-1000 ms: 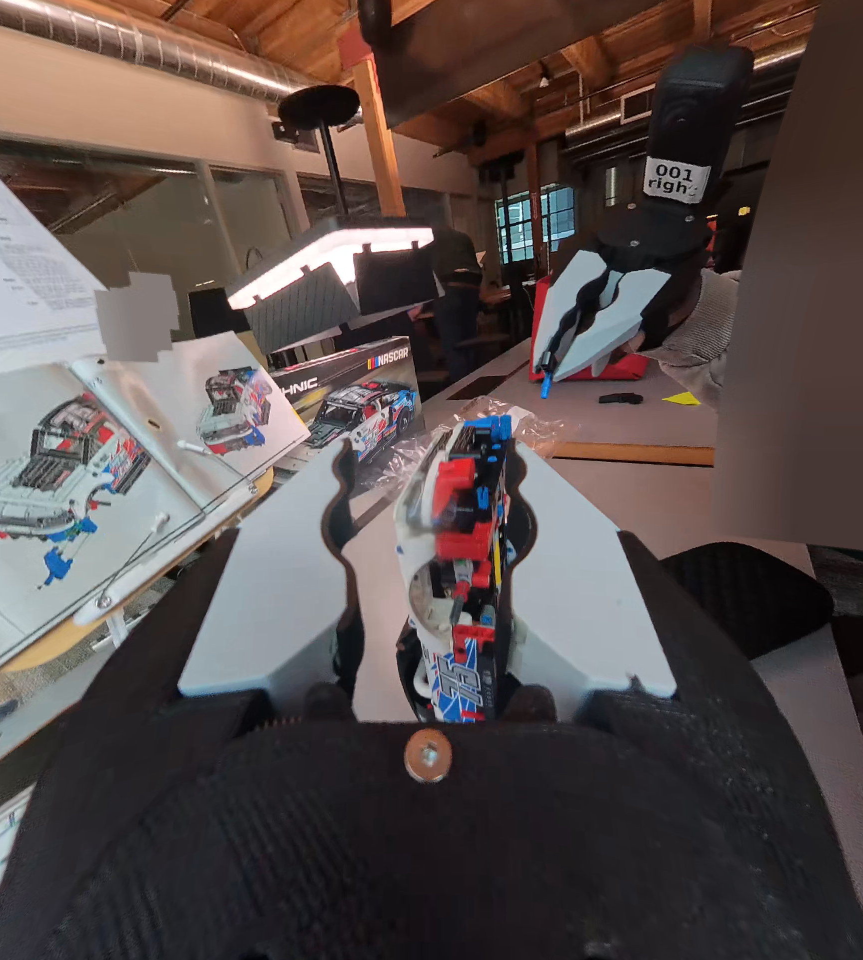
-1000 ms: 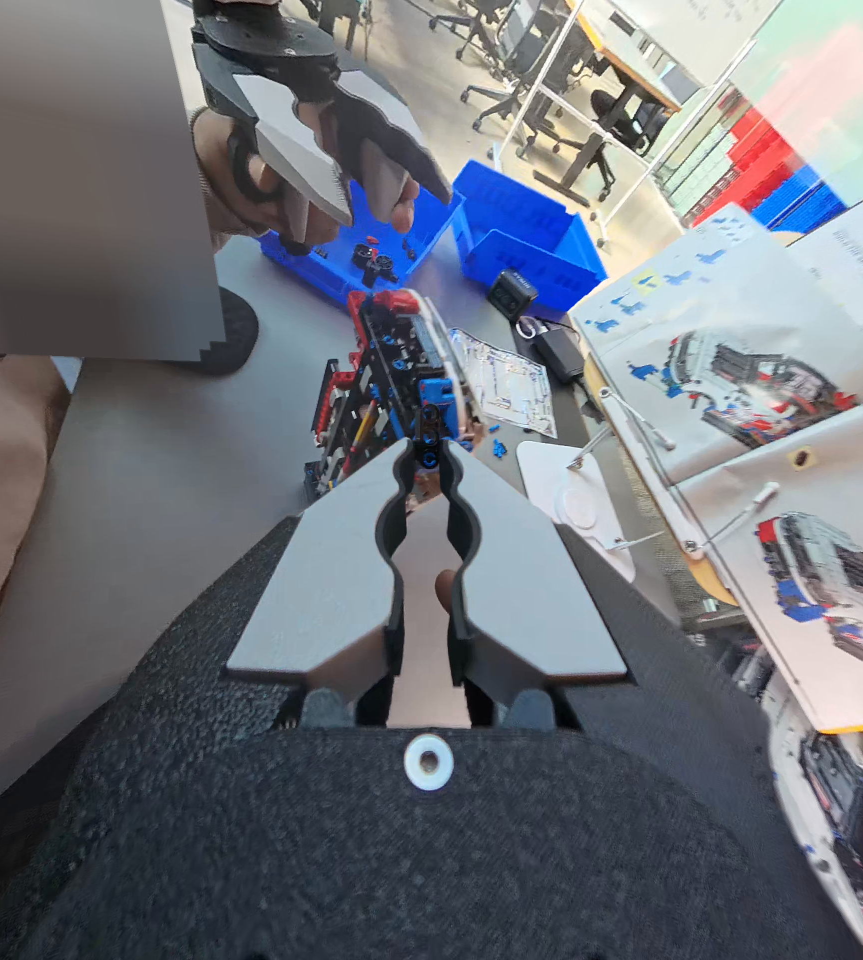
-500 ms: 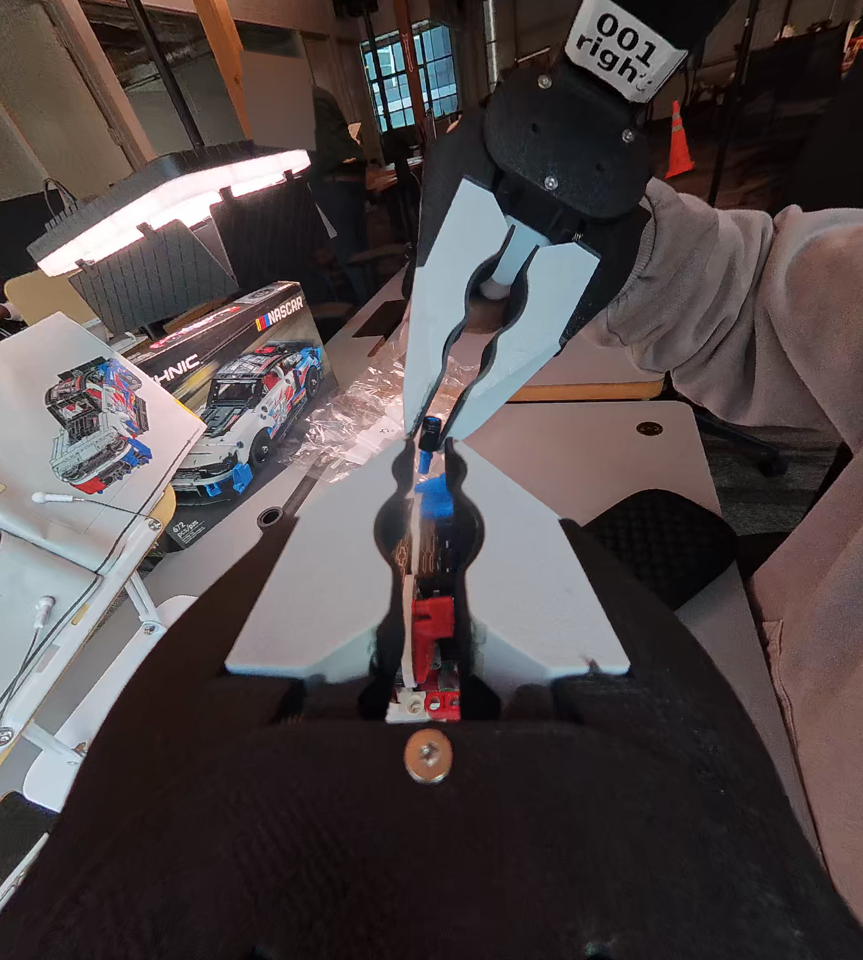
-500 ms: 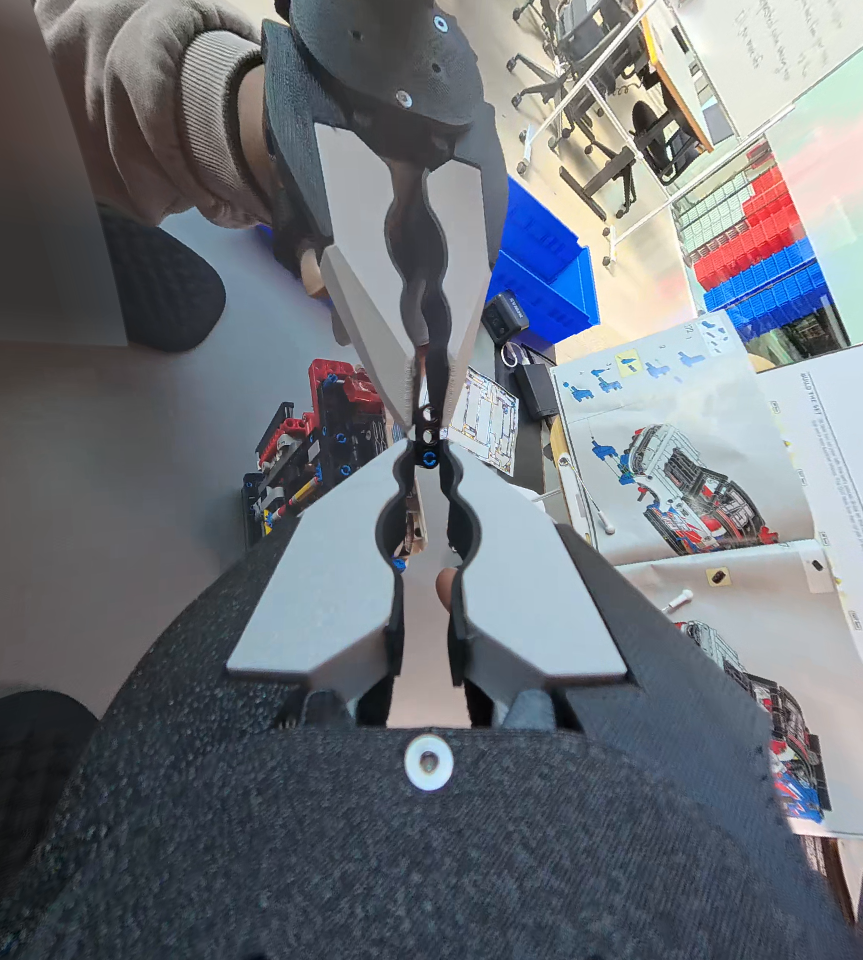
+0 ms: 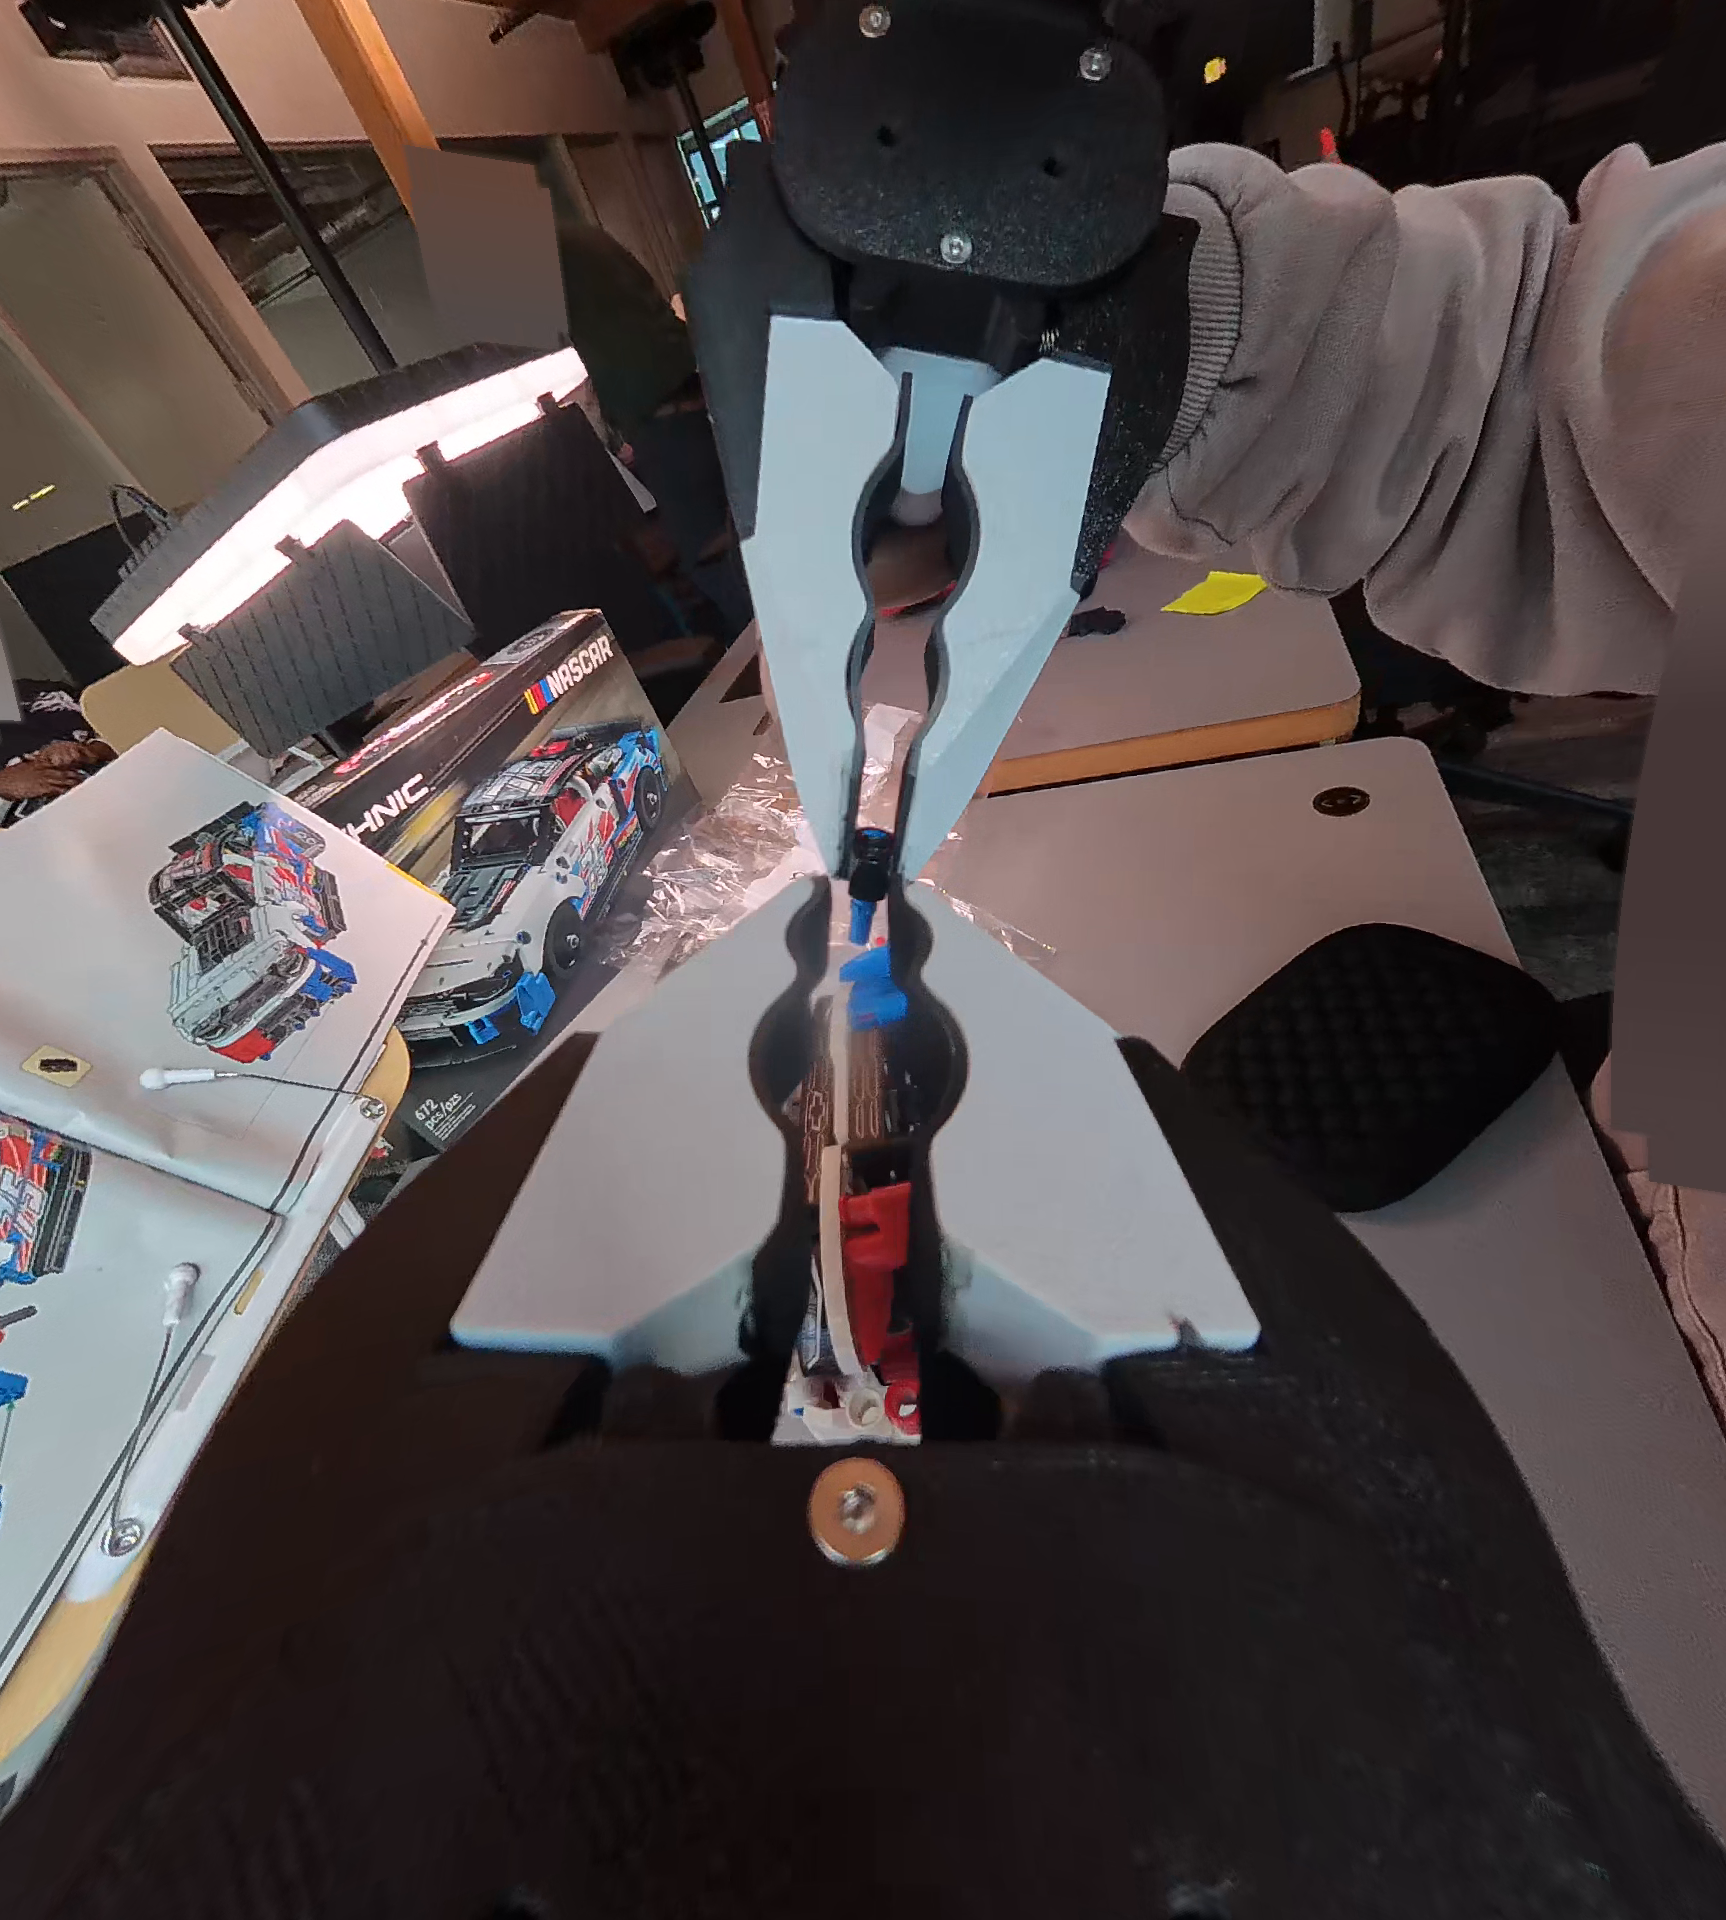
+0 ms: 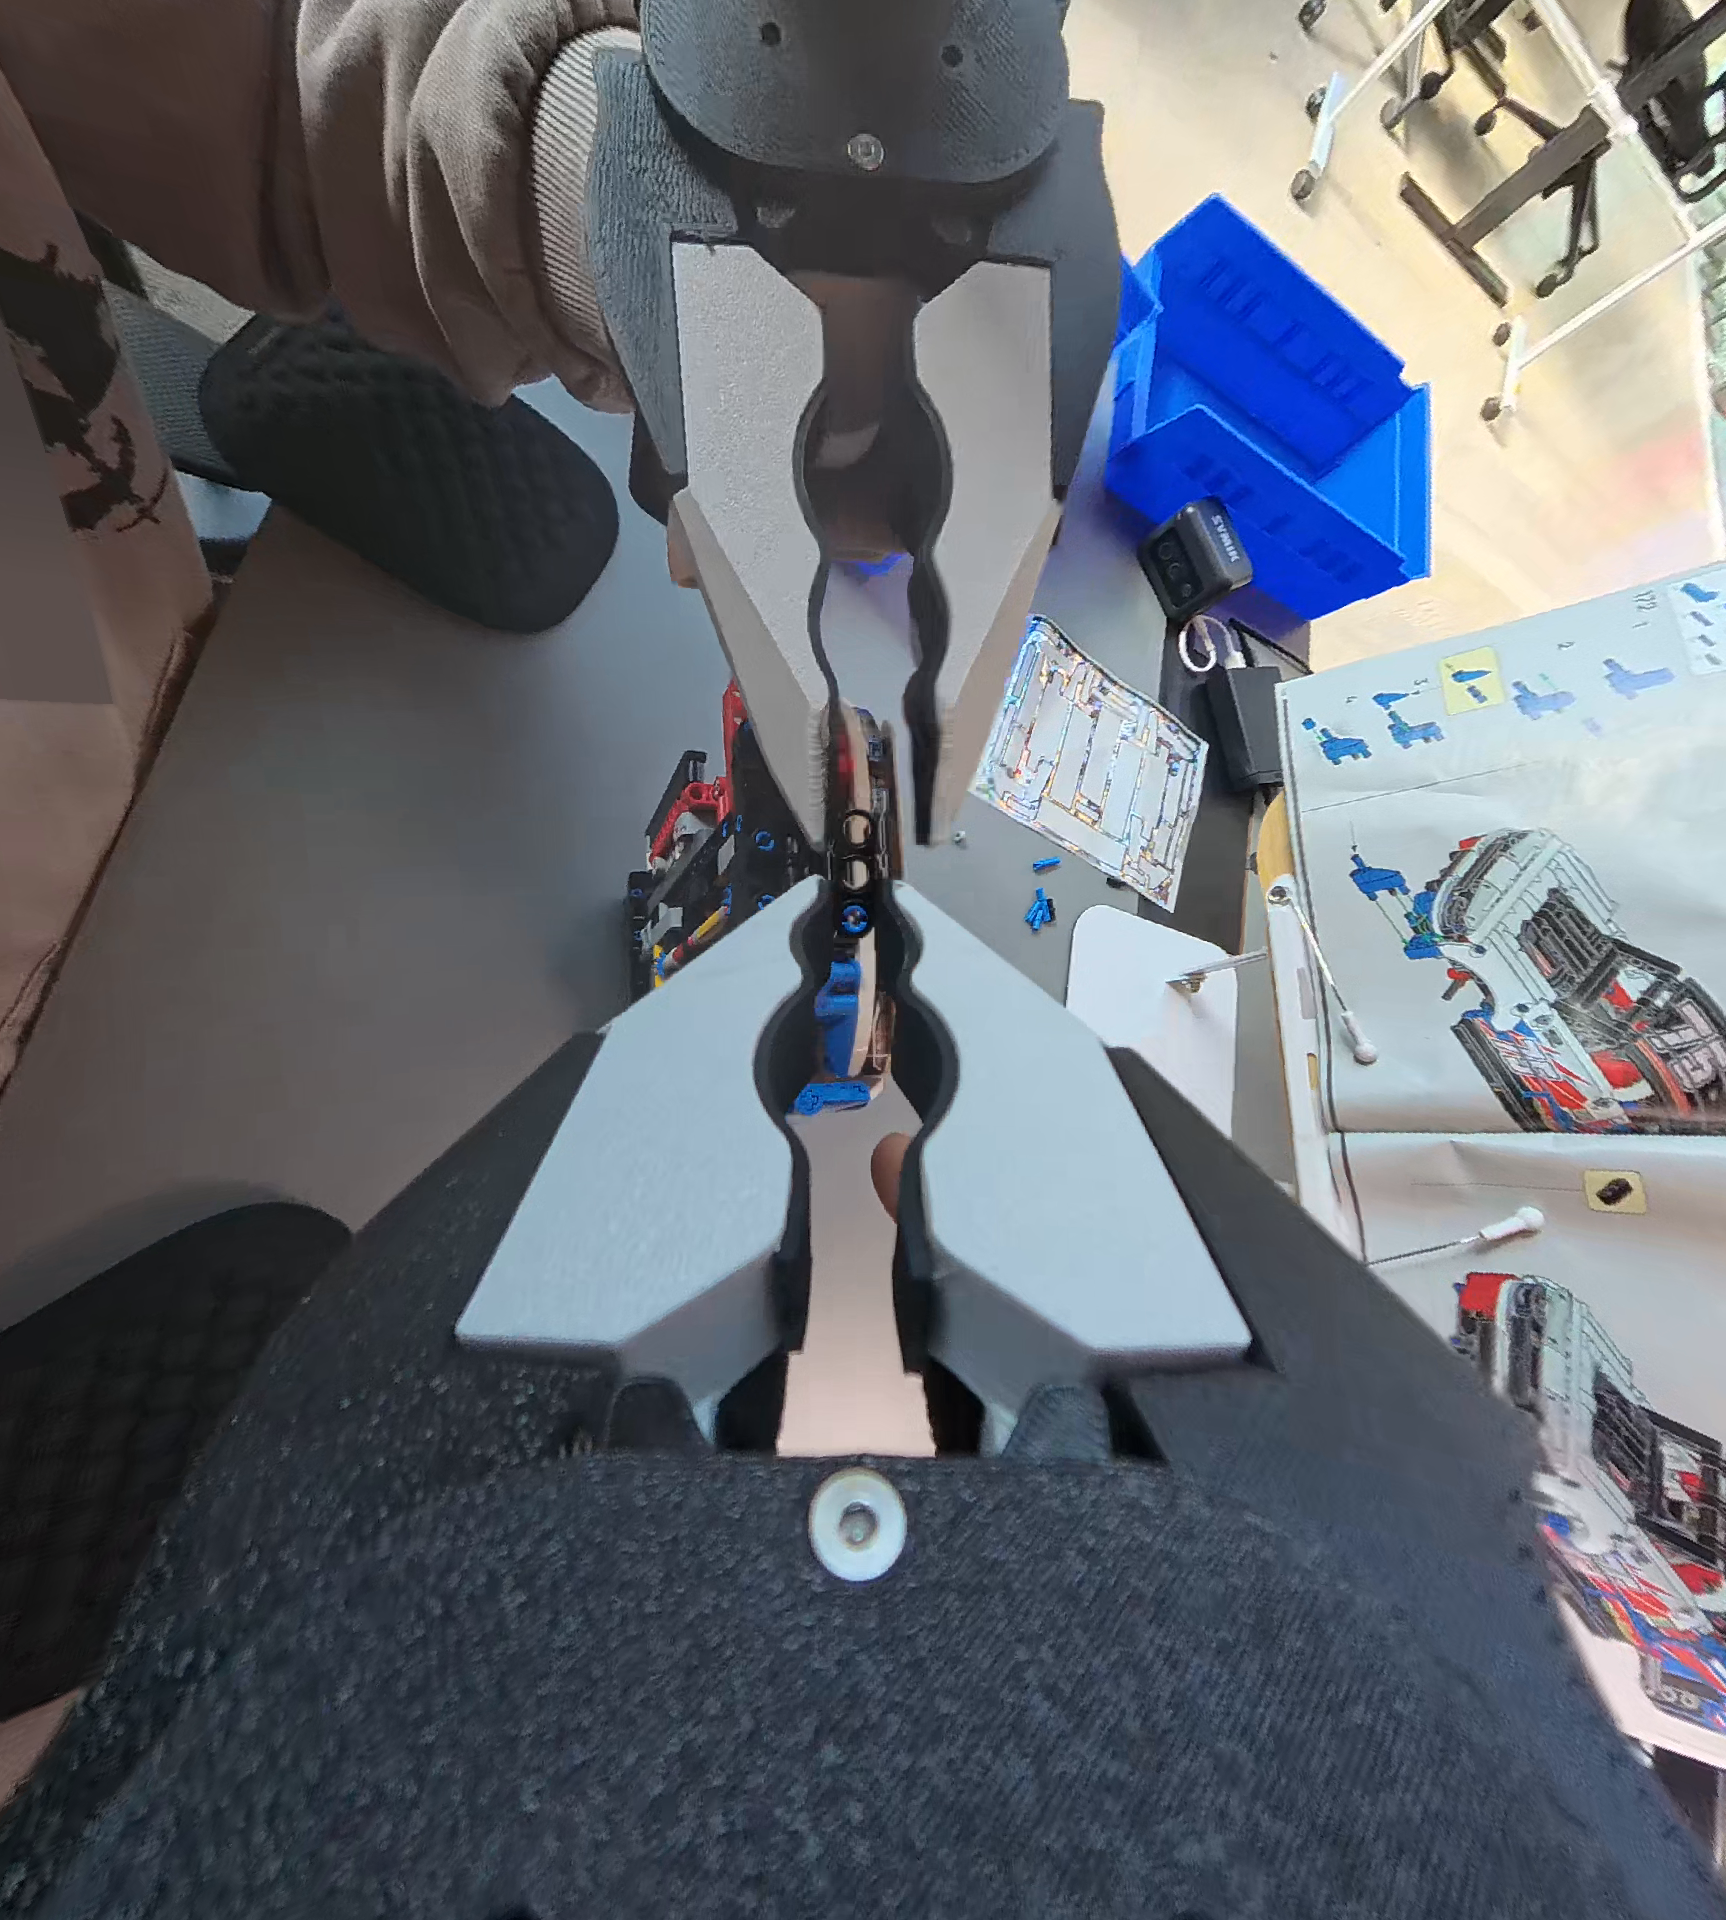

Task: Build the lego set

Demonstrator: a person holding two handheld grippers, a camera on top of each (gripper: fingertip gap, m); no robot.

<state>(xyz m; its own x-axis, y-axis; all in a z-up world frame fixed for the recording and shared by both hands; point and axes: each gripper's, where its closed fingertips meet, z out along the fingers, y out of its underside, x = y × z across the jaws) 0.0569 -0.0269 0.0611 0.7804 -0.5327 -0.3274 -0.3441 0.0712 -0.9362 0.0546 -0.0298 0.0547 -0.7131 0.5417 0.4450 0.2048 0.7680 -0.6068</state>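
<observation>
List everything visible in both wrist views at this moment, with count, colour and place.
Lego body panel: one, white, red and blue, clamped in left gripper.
Small black beam with blue pin: one, pinched at right gripper's tips.
Lego chassis: one, black and red, on grey table.
Instruction booklet: one, open on stand.
Lego set box: one, black, behind booklet.
Storage bins: two, blue, far table edge.
Sticker sheet: one, beside chassis.
Left gripper: grey fingers.
Right gripper: grey fingers.
</observation>
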